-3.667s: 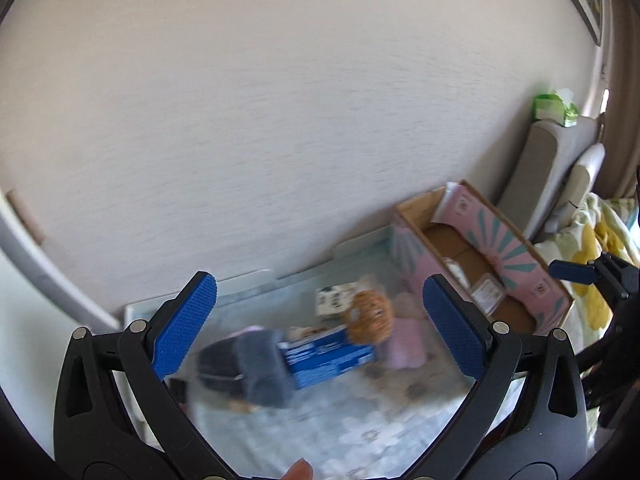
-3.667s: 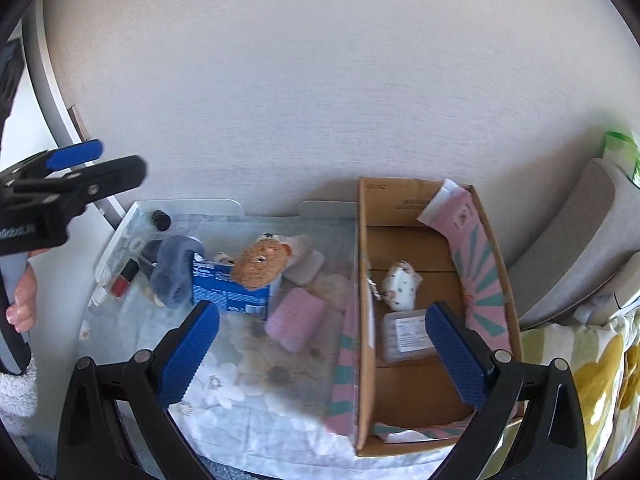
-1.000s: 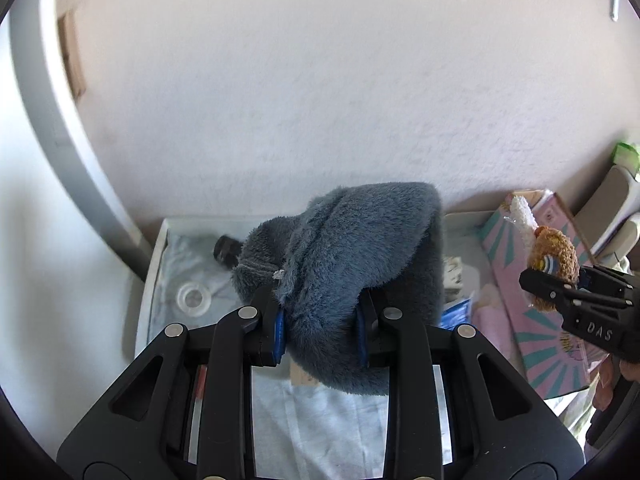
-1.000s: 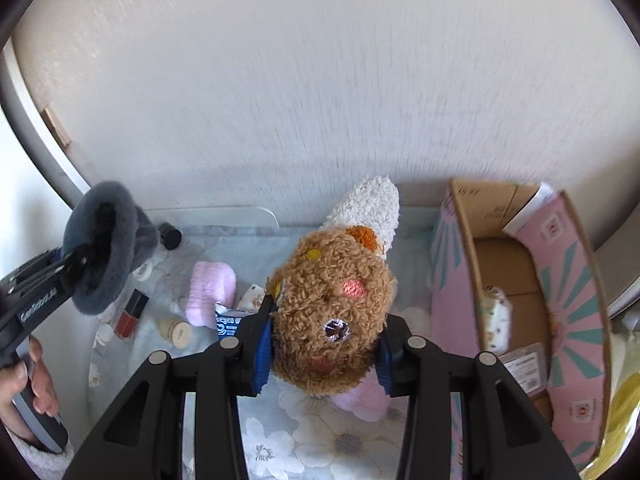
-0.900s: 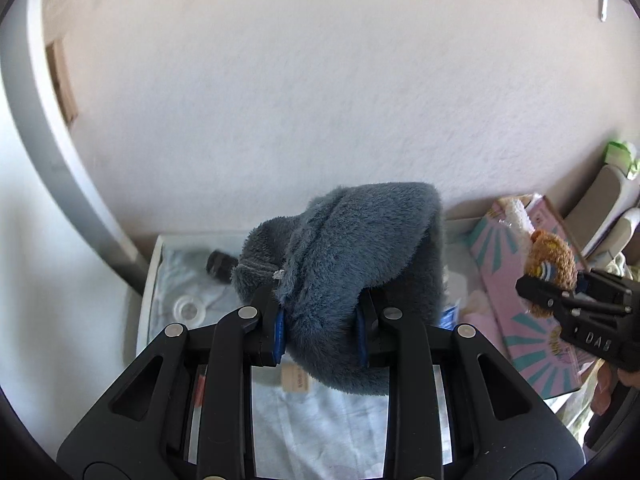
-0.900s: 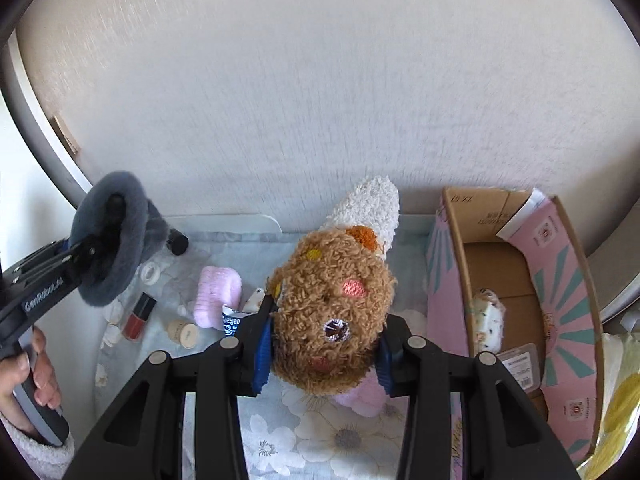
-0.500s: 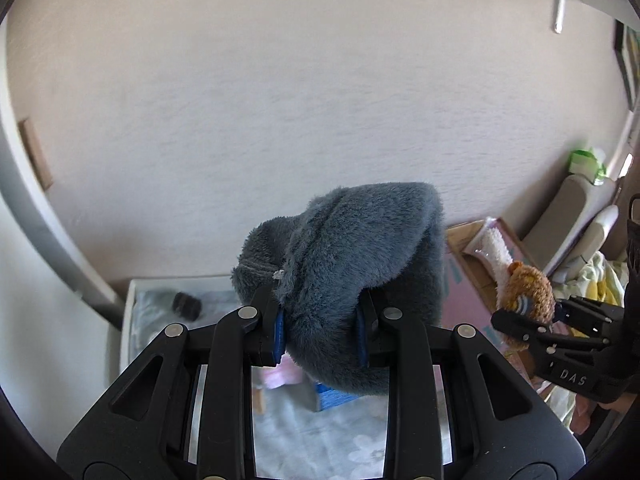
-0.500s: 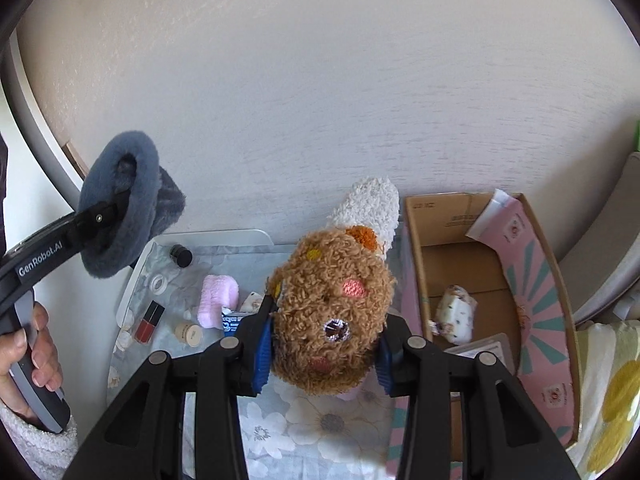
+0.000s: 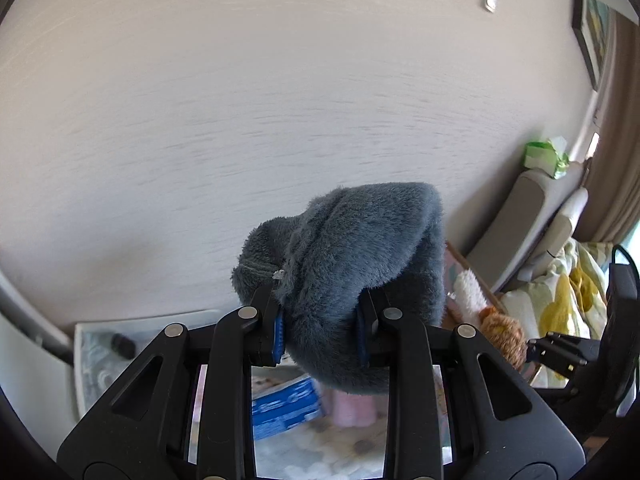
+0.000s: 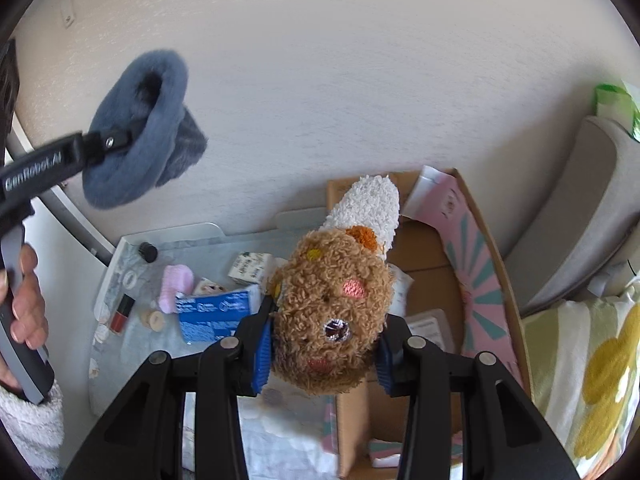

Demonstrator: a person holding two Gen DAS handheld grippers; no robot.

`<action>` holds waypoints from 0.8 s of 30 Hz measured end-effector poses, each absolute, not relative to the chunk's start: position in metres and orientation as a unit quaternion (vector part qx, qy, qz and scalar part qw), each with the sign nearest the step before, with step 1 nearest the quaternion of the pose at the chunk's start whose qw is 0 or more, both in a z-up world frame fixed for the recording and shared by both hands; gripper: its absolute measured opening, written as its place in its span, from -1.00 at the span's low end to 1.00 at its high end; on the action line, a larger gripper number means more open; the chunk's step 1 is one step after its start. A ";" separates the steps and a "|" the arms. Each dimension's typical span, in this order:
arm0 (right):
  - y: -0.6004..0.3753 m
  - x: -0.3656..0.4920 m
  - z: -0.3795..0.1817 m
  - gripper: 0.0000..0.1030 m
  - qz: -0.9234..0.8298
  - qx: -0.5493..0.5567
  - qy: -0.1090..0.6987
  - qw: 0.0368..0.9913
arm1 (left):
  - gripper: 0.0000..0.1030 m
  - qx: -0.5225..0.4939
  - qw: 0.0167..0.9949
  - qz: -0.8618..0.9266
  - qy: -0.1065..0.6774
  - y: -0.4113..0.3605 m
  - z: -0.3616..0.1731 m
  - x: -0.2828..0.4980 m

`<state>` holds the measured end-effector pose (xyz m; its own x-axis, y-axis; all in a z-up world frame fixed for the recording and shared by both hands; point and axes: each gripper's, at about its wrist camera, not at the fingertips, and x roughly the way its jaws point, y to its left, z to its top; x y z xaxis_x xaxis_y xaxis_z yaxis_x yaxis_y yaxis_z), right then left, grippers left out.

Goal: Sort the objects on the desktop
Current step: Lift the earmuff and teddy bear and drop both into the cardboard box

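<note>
My left gripper (image 9: 320,338) is shut on a fluffy grey-blue plush item (image 9: 344,272), held high in front of the wall; the same grey-blue plush item (image 10: 140,128) shows at the upper left of the right wrist view. My right gripper (image 10: 322,350) is shut on a brown bear sock with a white cuff (image 10: 332,304), hanging over the left wall of the open cardboard box (image 10: 480,256). In the left wrist view the brown bear sock (image 9: 500,330) appears low at the right. On the desk (image 10: 132,344) lie a blue packet (image 10: 212,314) and a pink roll (image 10: 176,286).
A red nail polish bottle (image 10: 120,314), a small black cap (image 10: 147,251), a tape ring (image 10: 129,279) and a white patterned packet (image 10: 250,266) lie on the desk's left part. The box holds a flat plastic packet (image 10: 428,330). A grey chair (image 10: 580,216) and a yellow floral blanket (image 10: 592,376) stand right.
Both grippers have moved to the right with their plush items. The left one has also risen, and the bear sock now hangs over the box's left wall instead of the desk.
</note>
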<state>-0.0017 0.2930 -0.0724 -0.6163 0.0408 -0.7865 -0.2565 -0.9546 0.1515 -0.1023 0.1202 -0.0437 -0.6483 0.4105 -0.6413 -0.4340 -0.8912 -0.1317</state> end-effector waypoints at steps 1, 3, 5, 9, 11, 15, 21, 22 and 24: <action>0.297 0.001 -0.073 -0.26 0.889 -0.431 0.127 0.087 | -0.56 -0.350 0.238 0.906 0.020 0.128 -0.043 -0.102; 0.306 0.006 -0.076 -0.26 0.886 -0.434 0.131 0.092 | -0.56 -0.352 0.249 0.902 0.030 0.147 -0.045 -0.102; 0.315 0.013 -0.078 -0.26 0.885 -0.435 0.137 0.094 | -0.56 -0.358 0.258 0.897 0.036 0.161 -0.049 -0.102; 0.332 0.028 -0.092 -0.26 0.875 -0.445 0.160 0.103 | -0.56 -0.374 0.282 0.882 0.044 0.199 -0.062 -0.102; 0.340 0.035 -0.103 -0.26 0.868 -0.456 0.167 0.108 | -0.56 -0.385 0.292 0.874 0.047 0.214 -0.070 -0.102; 0.351 0.042 -0.124 -0.26 0.856 -0.468 0.191 0.112 | -0.56 -0.414 0.312 0.852 0.070 0.252 -0.097 -0.101; 0.356 0.041 -0.136 -0.26 0.851 -0.477 0.194 0.105 | -0.55 -0.445 0.311 0.835 0.090 0.283 -0.130 -0.105; 0.356 0.039 -0.137 -0.26 0.850 -0.478 0.195 0.105 | -0.55 -0.449 0.310 0.833 0.092 0.288 -0.134 -0.107; 0.357 0.038 -0.137 -0.26 0.849 -0.479 0.198 0.103 | -0.55 -0.454 0.310 0.830 0.096 0.292 -0.139 -0.108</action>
<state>0.0378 0.3573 -0.1368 -0.5201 -0.0142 -0.8540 -0.3644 -0.9006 0.2369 -0.1082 0.2922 -0.1395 -0.3953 0.4265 -0.8135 -0.6017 -0.7894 -0.1215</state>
